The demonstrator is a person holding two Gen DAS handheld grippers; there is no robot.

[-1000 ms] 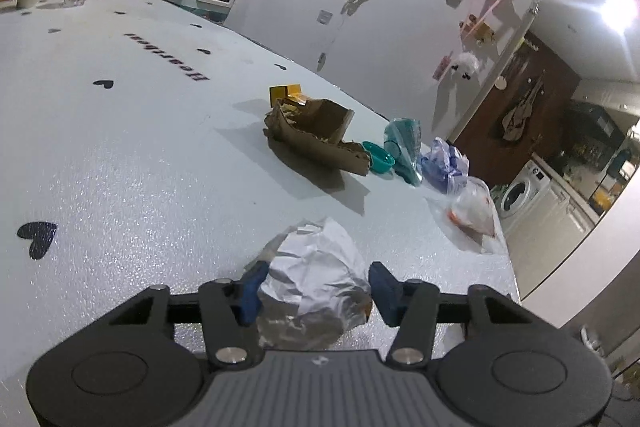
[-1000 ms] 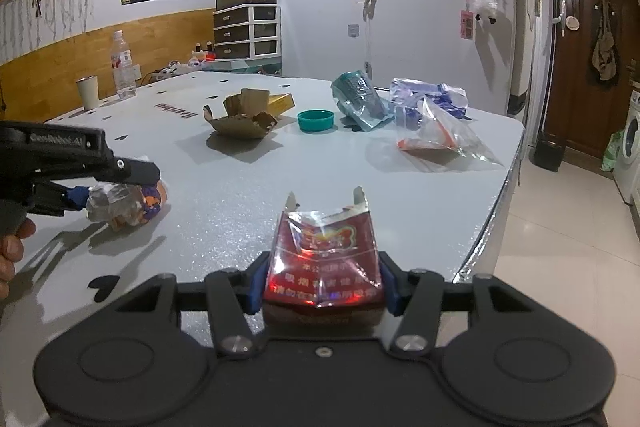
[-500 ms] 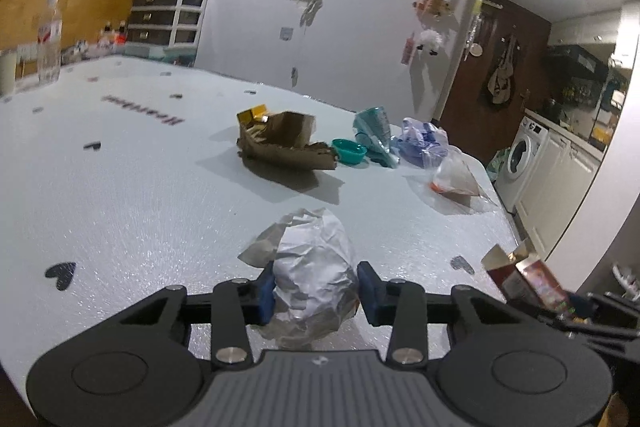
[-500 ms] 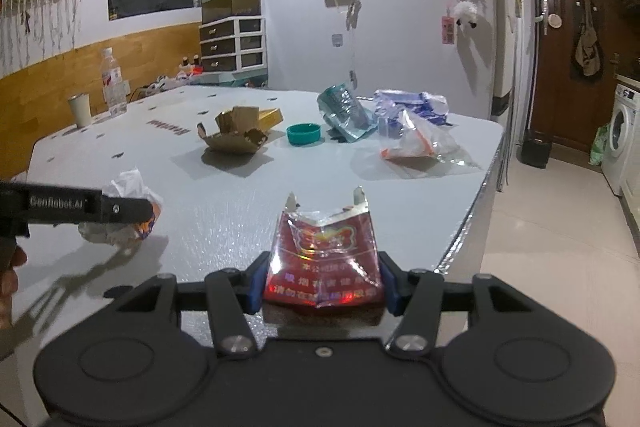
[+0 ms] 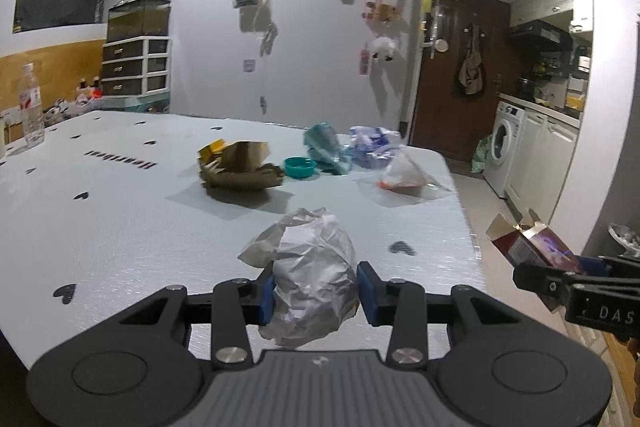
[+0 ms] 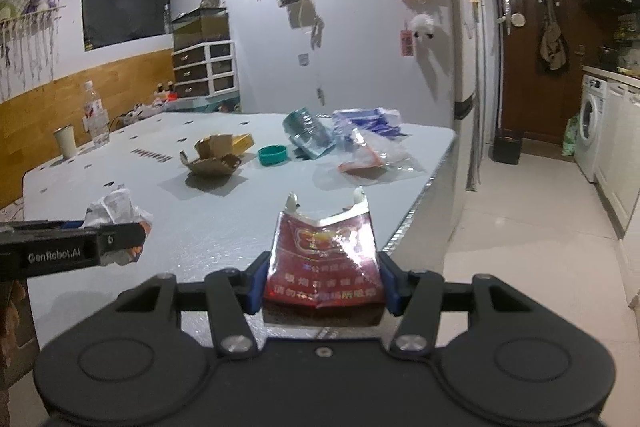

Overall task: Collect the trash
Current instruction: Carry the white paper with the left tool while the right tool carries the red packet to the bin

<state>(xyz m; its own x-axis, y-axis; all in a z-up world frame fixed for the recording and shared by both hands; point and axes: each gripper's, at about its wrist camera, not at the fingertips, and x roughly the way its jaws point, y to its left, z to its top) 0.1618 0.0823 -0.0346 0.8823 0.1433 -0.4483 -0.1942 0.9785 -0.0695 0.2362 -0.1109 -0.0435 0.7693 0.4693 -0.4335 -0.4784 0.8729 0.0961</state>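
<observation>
While clamped, crumpled paper (image 5: 316, 267), left hand-held gripper (image 5: 316, 293)

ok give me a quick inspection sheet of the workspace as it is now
surface: white table with black heart marks
job's things: crumpled paper ball; torn red packet; on the table, torn cardboard box, teal lid, teal bag, blue-white wrapper, clear plastic bag
clutter: water bottle and cup at the far left edge
grippers: left gripper shut on the paper ball; right gripper shut on the red packet
cables: nothing seen
surroundings: drawer unit, brown door, washing machine, dark bin on the floor
</observation>
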